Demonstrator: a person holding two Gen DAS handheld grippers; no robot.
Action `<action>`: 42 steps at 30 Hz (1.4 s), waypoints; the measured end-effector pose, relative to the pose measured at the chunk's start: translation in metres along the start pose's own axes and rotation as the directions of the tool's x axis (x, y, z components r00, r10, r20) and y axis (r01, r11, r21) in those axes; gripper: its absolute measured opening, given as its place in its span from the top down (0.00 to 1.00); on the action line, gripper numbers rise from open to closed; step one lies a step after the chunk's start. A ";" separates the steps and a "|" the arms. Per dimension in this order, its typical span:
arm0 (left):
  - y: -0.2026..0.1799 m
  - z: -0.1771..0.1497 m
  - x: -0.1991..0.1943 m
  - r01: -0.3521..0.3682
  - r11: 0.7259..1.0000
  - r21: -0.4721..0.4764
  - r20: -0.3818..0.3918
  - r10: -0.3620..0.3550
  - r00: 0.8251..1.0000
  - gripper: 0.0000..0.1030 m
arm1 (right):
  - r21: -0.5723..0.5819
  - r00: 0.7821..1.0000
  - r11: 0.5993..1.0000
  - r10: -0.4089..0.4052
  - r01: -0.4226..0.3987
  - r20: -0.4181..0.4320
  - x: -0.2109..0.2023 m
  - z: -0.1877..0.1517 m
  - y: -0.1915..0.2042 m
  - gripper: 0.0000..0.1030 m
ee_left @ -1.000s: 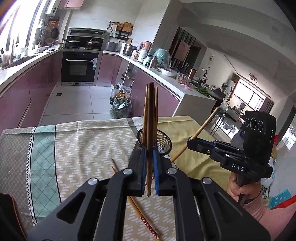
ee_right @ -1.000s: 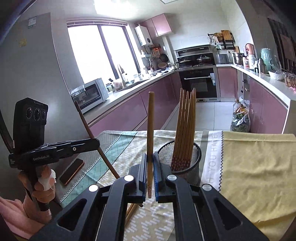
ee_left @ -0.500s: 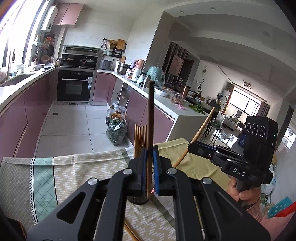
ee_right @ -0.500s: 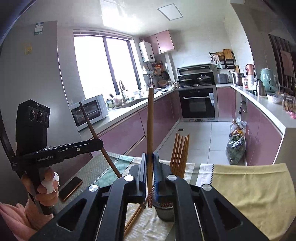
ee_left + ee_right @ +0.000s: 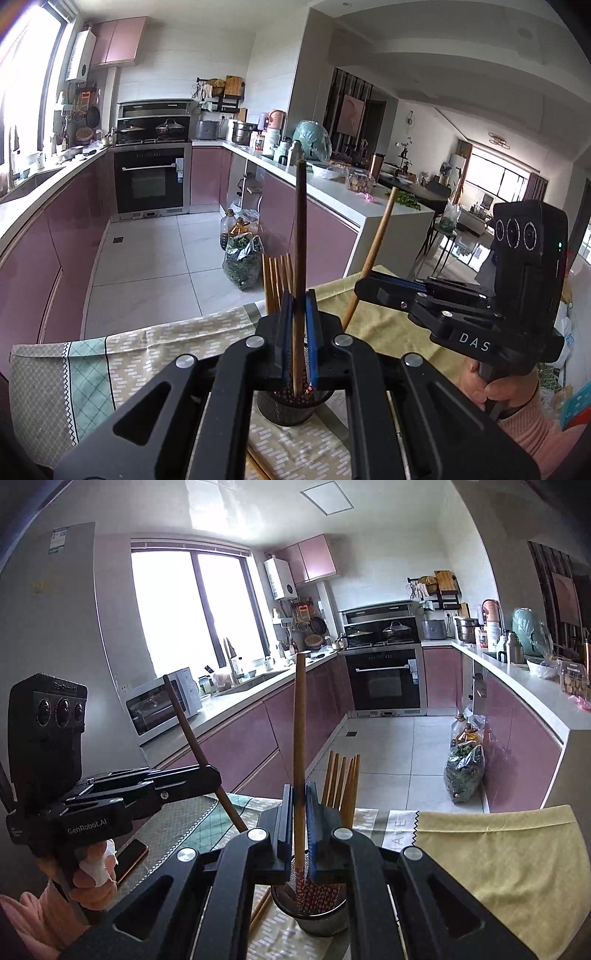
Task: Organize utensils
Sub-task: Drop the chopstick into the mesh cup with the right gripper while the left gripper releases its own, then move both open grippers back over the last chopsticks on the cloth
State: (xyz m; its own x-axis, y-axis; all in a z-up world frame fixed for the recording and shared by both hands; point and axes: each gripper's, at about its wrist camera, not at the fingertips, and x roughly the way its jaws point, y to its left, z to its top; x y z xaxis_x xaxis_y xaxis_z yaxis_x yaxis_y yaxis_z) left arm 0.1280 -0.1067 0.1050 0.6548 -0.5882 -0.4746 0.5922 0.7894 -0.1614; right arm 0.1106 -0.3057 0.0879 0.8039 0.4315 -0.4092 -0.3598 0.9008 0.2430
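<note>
Your left gripper is clamped on a dark chopstick standing upright, its lower end just above the mesh cup. Only the left wrist view shows your right hand gripping its handle to the cup's right. Your right gripper pinches a lighter chopstick over the same cup, which already holds a bundle of chopsticks. Only the right wrist view shows a phone on the tabletop, left of the cup.
</note>
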 end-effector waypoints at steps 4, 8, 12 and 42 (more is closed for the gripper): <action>-0.003 -0.010 0.022 -0.014 0.999 0.040 -0.075 0.017 0.997 0.93 | 0.011 0.999 1.000 -0.001 0.002 -0.053 0.014 -0.006 -0.004 0.94; -0.003 -0.021 0.040 -0.015 0.998 0.057 -0.136 0.022 0.990 0.93 | 0.024 0.994 1.000 -0.004 0.006 -0.108 0.028 -0.012 -0.008 0.94; 0.002 -0.026 0.053 -0.019 0.998 0.066 -0.172 0.030 0.985 0.93 | 0.028 0.986 0.999 -0.011 0.016 -0.166 0.043 -0.018 -0.009 0.94; 0.035 -0.057 0.038 -0.103 0.994 -0.020 -0.120 0.100 0.988 0.62 | 0.021 0.986 1.000 0.022 -0.019 -0.166 0.035 -0.045 0.007 0.72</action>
State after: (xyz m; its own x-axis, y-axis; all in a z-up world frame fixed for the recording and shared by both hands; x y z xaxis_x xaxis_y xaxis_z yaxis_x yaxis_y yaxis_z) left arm 0.1472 -0.0914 0.0315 0.6498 -0.4812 -0.5884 0.5120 0.8492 -0.1291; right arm 0.1151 -0.2822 0.0352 0.7060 0.4535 -0.5439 -0.3649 0.8912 0.2694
